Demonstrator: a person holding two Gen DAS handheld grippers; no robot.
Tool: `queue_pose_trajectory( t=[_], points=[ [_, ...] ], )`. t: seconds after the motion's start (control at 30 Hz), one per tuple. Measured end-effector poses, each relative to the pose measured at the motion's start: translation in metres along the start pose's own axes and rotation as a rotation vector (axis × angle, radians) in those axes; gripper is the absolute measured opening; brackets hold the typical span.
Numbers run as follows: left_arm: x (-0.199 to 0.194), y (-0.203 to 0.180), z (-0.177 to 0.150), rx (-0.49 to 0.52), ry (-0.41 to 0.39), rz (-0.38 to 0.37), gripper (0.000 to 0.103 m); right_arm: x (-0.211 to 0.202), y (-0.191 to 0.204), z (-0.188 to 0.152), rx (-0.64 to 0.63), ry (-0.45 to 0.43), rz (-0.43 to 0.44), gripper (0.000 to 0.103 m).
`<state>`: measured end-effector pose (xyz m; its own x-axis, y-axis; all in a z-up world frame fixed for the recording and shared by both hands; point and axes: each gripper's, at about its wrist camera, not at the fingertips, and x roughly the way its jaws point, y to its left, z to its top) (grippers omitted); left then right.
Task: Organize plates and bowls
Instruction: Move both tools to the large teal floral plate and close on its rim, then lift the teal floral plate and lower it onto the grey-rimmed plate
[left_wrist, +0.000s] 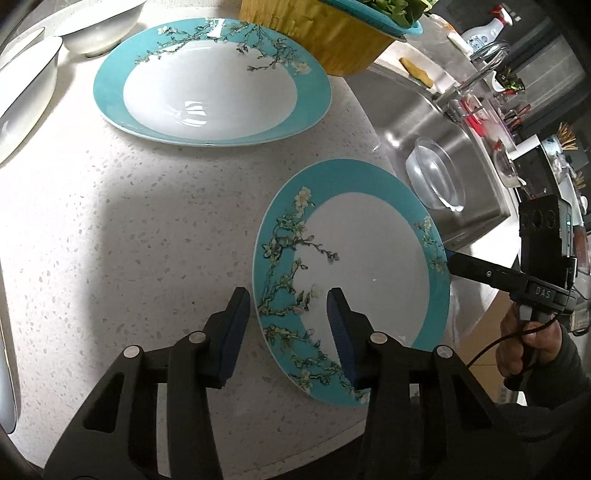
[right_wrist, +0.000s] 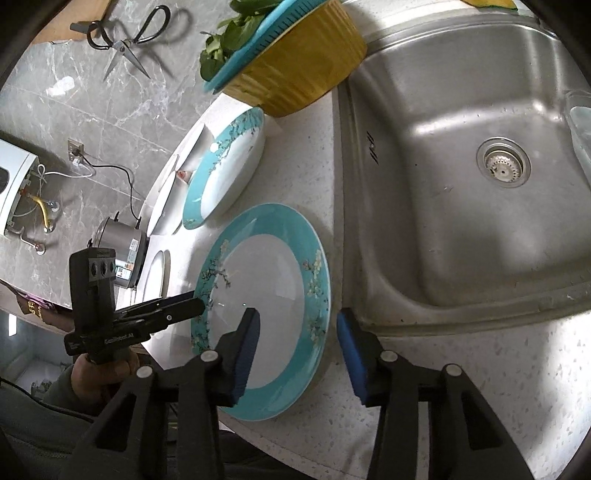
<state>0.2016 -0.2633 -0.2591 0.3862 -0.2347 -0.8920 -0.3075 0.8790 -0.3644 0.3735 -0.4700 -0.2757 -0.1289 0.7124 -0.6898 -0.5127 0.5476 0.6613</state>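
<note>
We look down on a pale speckled countertop (left_wrist: 110, 240), with a steel sink (right_wrist: 461, 221) sunk into it on the right. Two deep plates with teal, blossom-painted rims lie on the counter. The far plate (left_wrist: 207, 92) sits flat near the back, and the near plate (left_wrist: 369, 258) lies just beside the sink's left edge, close to the counter's front.

Behind the far plate stands a ribbed yellow tub (left_wrist: 332, 40) carrying a teal colander (left_wrist: 391, 26) of green leaves. White bowls (left_wrist: 103, 26) stand at the far left.

The left gripper (left_wrist: 288, 293) straddles the near plate's left rim, one blue pad outside the edge above the counter and the other over the white well. The right gripper (right_wrist: 299, 313) straddles the opposite rim in the same way, its outer pad close to the sink's lip.

Both sets of jaws stand partly spread around the rim, and we cannot tell whether the pads actually press on it.

A clear glass dish (left_wrist: 436, 177) lies in the sink, and scissors (right_wrist: 125, 40) hang on the far wall.
</note>
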Motion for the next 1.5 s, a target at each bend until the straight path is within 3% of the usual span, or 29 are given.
queue_pose_trajectory(
  t=[0.17, 0.27, 0.53, 0.93, 1.5],
  points=[
    [-0.001, -0.002, 0.001, -0.001, 0.008, 0.013, 0.04, 0.004, 0.002, 0.001, -0.012, 0.019, 0.003, 0.041],
    [-0.001, 0.0, 0.001, -0.003, 0.009, 0.033, 0.034, 0.005, 0.001, 0.003, -0.015, 0.027, -0.006, 0.039],
    [0.001, -0.004, 0.0, 0.036, 0.014, 0.106, 0.022, 0.01, 0.002, 0.005, -0.046, 0.063, -0.098, 0.014],
    [-0.003, -0.001, -0.001, 0.016, 0.015, 0.116, 0.02, 0.011, 0.013, 0.009, -0.047, 0.089, -0.169, 0.014],
    [-0.03, 0.016, -0.007, -0.085, -0.006, 0.141, 0.019, 0.017, 0.038, 0.019, -0.05, 0.114, -0.139, 0.013]
  ],
)
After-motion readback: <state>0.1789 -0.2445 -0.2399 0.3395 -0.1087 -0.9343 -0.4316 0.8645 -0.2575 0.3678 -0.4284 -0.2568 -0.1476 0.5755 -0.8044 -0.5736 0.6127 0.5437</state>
